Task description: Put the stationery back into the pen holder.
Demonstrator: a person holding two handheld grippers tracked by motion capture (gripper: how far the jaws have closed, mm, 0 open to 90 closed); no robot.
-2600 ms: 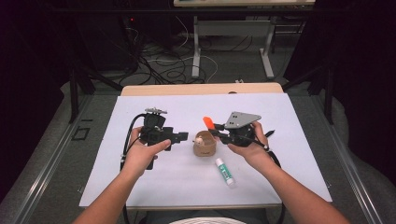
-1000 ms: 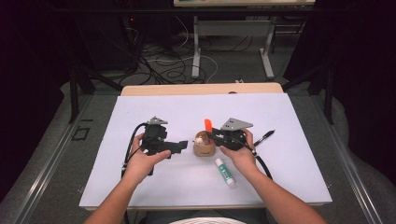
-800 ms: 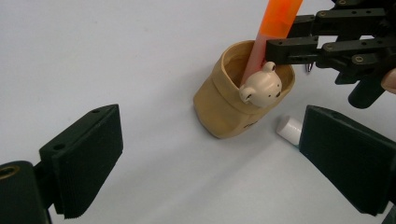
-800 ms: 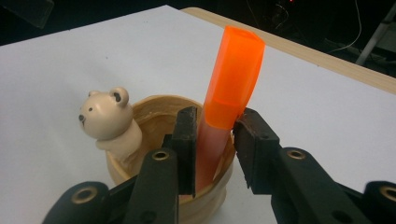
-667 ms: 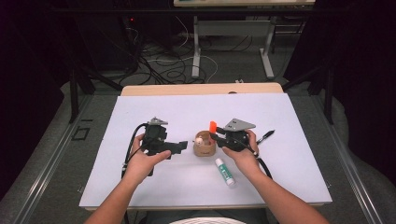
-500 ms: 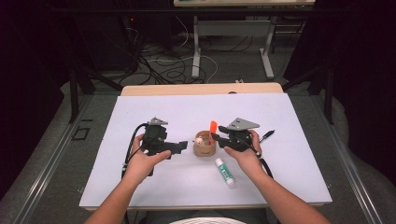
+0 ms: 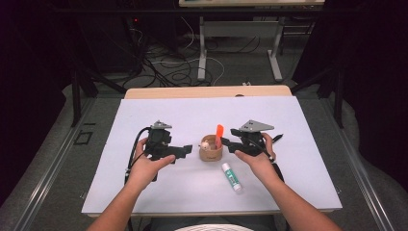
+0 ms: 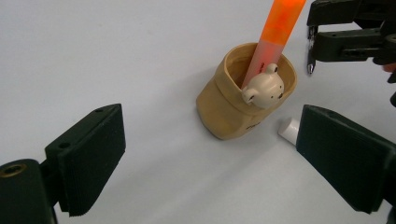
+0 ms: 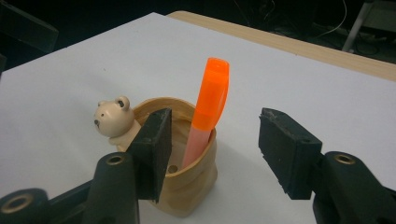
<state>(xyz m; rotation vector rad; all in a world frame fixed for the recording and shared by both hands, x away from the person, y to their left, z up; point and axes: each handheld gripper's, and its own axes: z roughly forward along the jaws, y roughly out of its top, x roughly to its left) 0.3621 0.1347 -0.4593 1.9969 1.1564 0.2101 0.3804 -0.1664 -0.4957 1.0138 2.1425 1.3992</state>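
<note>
While left gripper (image 7: 186,151) waits left of cup (image 7: 210,149), jaws apart, empty, likely bracing; marker (image 7: 219,135) stands in cup at mid-table; right gripper (image 7: 227,144), jaws just opening, clear of marker, likely release; glue stick (image 7: 231,177) near.

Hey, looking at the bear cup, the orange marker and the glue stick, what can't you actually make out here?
- Orange marker: lower end hidden inside the bear cup, right gripper view.
- Glue stick: mostly behind the left claw, left gripper view.
- Glue stick label: too small to read, high view.
</note>
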